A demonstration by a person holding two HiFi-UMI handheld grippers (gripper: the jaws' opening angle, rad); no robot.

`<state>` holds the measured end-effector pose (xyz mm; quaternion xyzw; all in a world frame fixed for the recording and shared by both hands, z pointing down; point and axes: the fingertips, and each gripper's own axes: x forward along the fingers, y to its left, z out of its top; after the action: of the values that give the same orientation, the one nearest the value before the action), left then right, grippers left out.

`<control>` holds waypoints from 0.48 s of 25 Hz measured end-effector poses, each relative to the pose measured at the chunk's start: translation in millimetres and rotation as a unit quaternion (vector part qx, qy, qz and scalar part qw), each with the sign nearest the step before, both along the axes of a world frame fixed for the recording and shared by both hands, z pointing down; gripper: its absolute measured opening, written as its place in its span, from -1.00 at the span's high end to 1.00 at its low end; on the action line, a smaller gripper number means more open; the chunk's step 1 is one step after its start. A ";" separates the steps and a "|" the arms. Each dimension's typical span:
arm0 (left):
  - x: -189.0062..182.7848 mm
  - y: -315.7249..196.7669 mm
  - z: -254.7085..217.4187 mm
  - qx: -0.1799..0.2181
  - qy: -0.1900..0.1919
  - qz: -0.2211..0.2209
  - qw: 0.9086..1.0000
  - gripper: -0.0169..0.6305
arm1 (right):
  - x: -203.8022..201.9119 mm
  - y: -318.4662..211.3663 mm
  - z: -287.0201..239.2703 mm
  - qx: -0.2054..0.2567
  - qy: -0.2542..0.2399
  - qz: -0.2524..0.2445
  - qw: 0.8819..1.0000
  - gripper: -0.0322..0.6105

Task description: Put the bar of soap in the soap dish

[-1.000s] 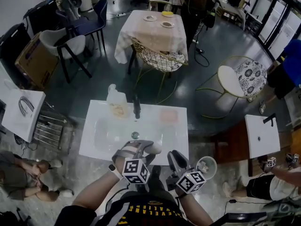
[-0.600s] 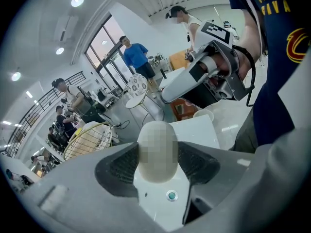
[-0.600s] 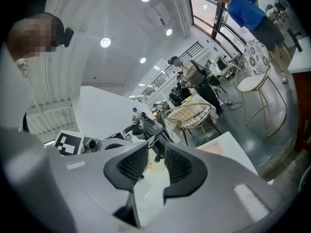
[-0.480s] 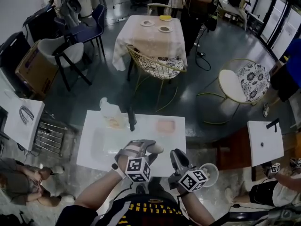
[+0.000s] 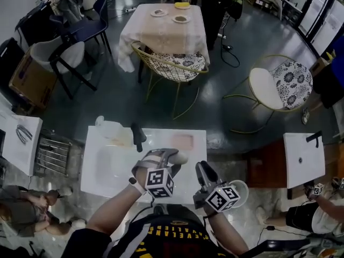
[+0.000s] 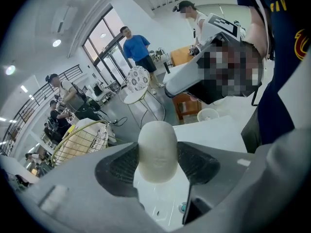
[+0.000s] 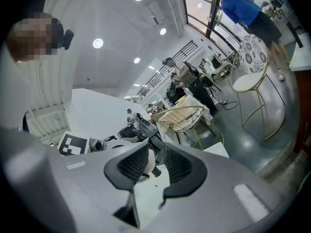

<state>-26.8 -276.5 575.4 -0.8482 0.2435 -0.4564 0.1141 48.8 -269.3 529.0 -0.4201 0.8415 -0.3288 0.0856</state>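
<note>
**Gripping Soap Over the Washbasin**

At the washbasin's (image 5: 107,168) near rim, the left gripper (image 5: 174,156) pinches the bar of soap (image 6: 156,149) mid-length; it looks light, hard, probably slick. The right gripper (image 7: 156,165), jaws apart and empty, has just been closing. Only the head view shows the soap dish (image 5: 183,141) on the far rim; only the left gripper view shows pads (image 6: 199,163) pressing.

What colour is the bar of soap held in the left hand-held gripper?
Off-white: a plain cream, oval bar of soap; clearest in the left gripper view.
</note>
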 end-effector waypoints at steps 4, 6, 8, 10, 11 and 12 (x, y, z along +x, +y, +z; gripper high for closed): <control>4.3 -17.0 10.1 -0.010 -0.005 -0.002 1.000 0.16 | 8.1 -13.4 5.6 -0.007 -0.002 0.004 1.000 0.59; 6.0 -23.9 16.4 -0.017 -0.010 -0.004 1.000 0.16 | 12.2 -18.1 8.3 -0.012 -0.003 0.007 1.000 0.59; 6.7 -32.4 22.2 -0.024 -0.016 -0.006 1.000 0.16 | 15.7 -24.0 11.1 -0.015 -0.006 0.010 1.000 0.59; 6.1 -41.5 28.6 -0.030 -0.023 -0.009 0.999 0.16 | 18.1 -29.4 14.2 -0.019 -0.008 0.012 1.000 0.59; 6.3 -45.2 32.4 -0.033 -0.026 -0.010 0.999 0.16 | 19.4 -31.4 15.7 -0.021 -0.009 0.013 1.000 0.59; 6.9 -48.4 36.2 -0.037 -0.028 -0.010 0.999 0.16 | 21.1 -33.0 17.8 -0.024 -0.009 0.013 1.000 0.59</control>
<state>-19.9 -324.9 611.6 -0.8359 0.2321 -0.4901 0.0851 69.9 -302.3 546.9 -0.4301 0.8270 -0.3513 0.0871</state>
